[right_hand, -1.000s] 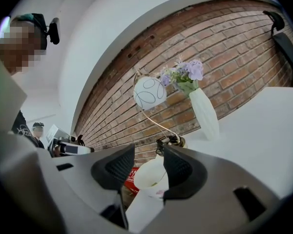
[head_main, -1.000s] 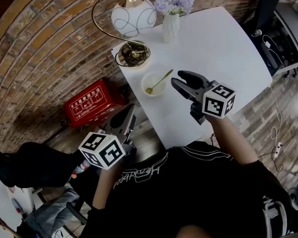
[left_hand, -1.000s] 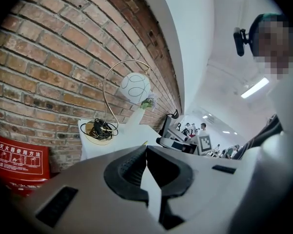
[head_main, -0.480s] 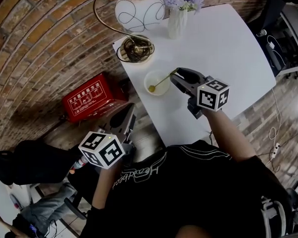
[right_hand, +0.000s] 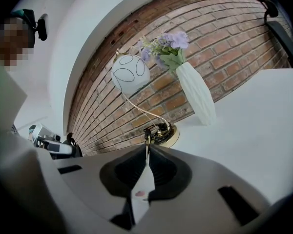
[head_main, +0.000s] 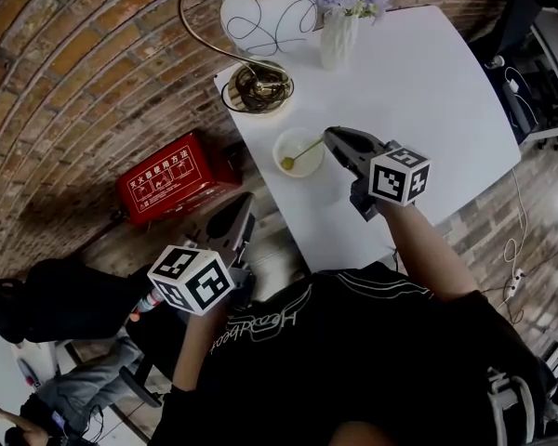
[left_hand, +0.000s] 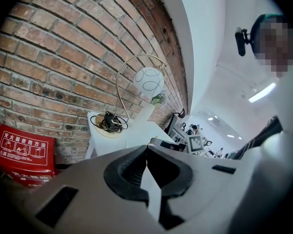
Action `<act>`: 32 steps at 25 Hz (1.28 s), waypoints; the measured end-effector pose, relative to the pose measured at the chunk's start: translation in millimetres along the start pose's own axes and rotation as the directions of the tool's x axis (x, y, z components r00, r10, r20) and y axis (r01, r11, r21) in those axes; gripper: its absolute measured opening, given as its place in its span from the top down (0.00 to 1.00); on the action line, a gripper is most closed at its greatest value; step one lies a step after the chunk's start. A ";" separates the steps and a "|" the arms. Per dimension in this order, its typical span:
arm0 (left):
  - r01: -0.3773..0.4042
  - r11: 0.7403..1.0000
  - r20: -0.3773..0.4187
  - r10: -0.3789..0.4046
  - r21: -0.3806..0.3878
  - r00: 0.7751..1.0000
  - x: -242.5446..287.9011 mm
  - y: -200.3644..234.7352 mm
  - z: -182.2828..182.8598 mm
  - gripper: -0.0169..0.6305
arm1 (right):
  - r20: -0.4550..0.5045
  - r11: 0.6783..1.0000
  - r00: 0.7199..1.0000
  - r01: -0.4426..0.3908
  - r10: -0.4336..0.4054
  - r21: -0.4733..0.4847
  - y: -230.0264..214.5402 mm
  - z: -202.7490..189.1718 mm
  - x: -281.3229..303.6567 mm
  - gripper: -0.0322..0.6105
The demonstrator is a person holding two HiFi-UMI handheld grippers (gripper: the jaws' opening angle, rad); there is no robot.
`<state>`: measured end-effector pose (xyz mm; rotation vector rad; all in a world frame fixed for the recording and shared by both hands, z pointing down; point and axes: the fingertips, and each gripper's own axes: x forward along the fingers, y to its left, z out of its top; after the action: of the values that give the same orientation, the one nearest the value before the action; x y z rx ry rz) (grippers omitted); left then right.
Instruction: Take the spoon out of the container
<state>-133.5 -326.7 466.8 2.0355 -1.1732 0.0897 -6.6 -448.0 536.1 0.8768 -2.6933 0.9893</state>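
Closing on the spoon (head_main: 300, 153), the right tool (head_main: 331, 139) has its jaws almost together, the thin gold handle pinched between their tips at the rim of the container (head_main: 281, 145). The spoon's bowl end lies inside the container, handle slanting up toward the tool. The container stands on the white surface (head_main: 418, 82), near the lamp (head_main: 257, 87). The left tool (head_main: 238, 216) hangs off the surface's edge beside the red box (head_main: 172, 186), jaws pressed together.

Left gripper (left_hand: 147, 150) at 6 o'clock, jaws together — red box (left_hand: 20, 150) at 8 o'clock, globe lamp (left_hand: 149, 80) on a white table (left_hand: 136, 133) toward 12, brick wall (left_hand: 63, 57) at 10.
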 end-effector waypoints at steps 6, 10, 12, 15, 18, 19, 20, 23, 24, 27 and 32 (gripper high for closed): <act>0.003 1.000 0.000 -0.003 -0.004 1.000 -0.9 1.0 -1.8 0.97 | 0.004 1.000 1.000 0.006 -0.006 -0.012 3.5 1.6 0.4 0.95; 0.008 1.000 0.000 -0.008 -0.003 1.000 -3.9 -1.8 -4.1 0.97 | 0.012 1.000 1.000 0.010 -0.010 -0.019 9.0 4.4 -2.1 0.95; 0.008 1.000 0.000 -0.008 -0.003 1.000 -6.3 -2.6 -5.9 0.97 | 0.016 1.000 1.000 0.016 -0.016 -0.023 11.2 5.8 -4.1 0.95; 0.012 1.000 0.004 -0.012 0.003 1.000 -10.9 -5.7 -7.5 0.97 | 0.039 0.999 0.999 0.028 -0.027 -0.028 14.7 10.9 -9.3 0.95; 0.016 1.000 0.011 -0.016 0.010 1.000 -17.6 -9.8 -8.6 0.97 | 0.068 0.998 0.997 0.046 -0.044 -0.035 19.1 16.2 -17.3 0.95; 0.018 1.000 0.014 -0.018 0.015 1.000 -20.2 -11.4 -8.1 0.97 | 0.077 0.998 0.996 0.052 -0.049 -0.037 20.9 18.4 -20.4 0.95; 0.019 1.000 0.018 -0.020 0.020 1.000 -22.7 -13.3 -7.2 0.97 | 0.088 0.998 0.995 0.056 -0.053 -0.038 23.0 20.9 -23.6 0.95; 0.025 0.999 0.027 -0.026 0.041 0.999 -30.0 -19.5 -3.7 0.97 | 0.118 0.997 0.992 0.061 -0.054 -0.052 33.2 30.6 -33.8 0.95; 0.027 0.999 0.031 -0.028 0.047 0.999 -32.5 -21.5 -2.8 0.97 | 0.128 0.996 0.990 0.063 -0.055 -0.064 37.6 34.3 -37.5 0.95; 0.033 0.998 0.048 -0.035 0.050 0.998 -39.9 -25.7 0.4 0.97 | 0.156 0.993 0.986 0.072 -0.056 -0.099 50.6 44.8 -48.2 0.95; 0.056 0.997 0.086 -0.060 0.053 0.994 -55.1 -34.5 10.4 0.97 | 0.201 0.990 0.978 0.081 -0.056 -0.117 72.9 58.2 -69.2 0.95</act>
<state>-141.9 -284.7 416.8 2.1355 -1.1748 0.0021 12.5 -407.0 429.0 1.0867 -2.8278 0.7461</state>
